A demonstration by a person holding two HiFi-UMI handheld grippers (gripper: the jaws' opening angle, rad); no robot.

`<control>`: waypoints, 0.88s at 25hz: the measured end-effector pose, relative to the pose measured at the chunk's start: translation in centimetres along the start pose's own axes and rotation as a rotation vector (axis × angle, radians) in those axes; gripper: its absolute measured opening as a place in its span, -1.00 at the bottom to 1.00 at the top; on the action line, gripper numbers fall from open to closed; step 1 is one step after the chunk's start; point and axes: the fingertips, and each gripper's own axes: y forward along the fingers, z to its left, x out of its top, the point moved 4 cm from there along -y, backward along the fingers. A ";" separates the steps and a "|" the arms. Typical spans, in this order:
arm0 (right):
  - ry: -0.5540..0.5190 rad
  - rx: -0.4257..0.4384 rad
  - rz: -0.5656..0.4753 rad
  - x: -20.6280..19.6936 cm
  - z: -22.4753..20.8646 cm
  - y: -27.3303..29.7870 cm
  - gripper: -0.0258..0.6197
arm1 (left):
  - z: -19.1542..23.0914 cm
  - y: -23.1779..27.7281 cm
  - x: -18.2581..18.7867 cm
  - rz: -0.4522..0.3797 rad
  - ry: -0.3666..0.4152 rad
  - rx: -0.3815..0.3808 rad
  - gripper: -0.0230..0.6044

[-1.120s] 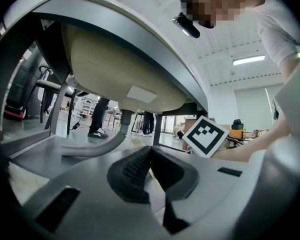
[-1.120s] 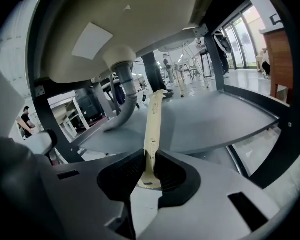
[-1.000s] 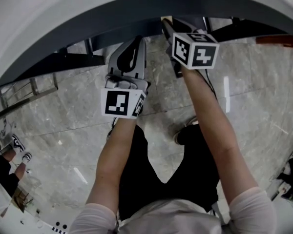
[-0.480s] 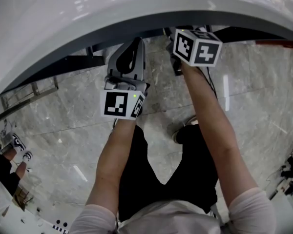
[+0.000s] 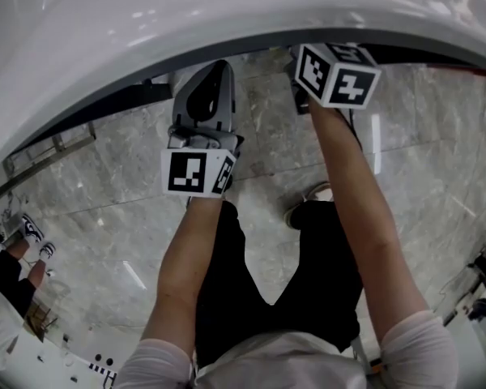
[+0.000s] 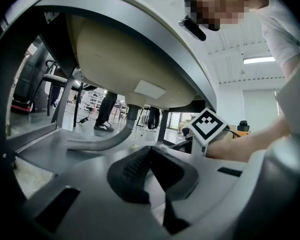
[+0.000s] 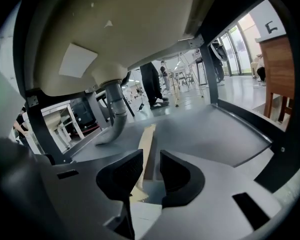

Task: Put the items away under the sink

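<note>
Left gripper [image 6: 149, 151]: fingers closed on nothing, level beneath the sink basin [image 6: 125, 59]; right gripper [image 7: 151, 158]: fingers apart, with the near end of a pale flat strip [image 7: 148, 136] in the gap, not pinched; the strip appears to lie on the grey shelf [image 7: 210, 129], pointing toward the drain pipe [image 7: 115, 115]. We judge it light, thin and easily bent; for any regrip, we would pinch its long edges gently at the near end.

Marble floor [image 5: 89, 209], wooden furniture [image 7: 277, 66], bystander's legs [image 7: 151, 85]
</note>
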 end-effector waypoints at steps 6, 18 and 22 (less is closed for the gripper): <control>-0.031 -0.044 -0.061 0.9 -0.7 -3.7 -0.58 | -1.3 -1.3 1.3 0.032 -0.009 0.025 -0.92; 0.003 -0.051 0.058 0.3 2.8 -13.4 -0.75 | -5.0 -5.9 5.4 0.153 -0.075 0.054 -0.92; 0.078 -0.030 0.100 -0.1 4.5 -17.8 -0.77 | -7.3 -7.7 6.9 0.189 -0.109 0.055 -0.92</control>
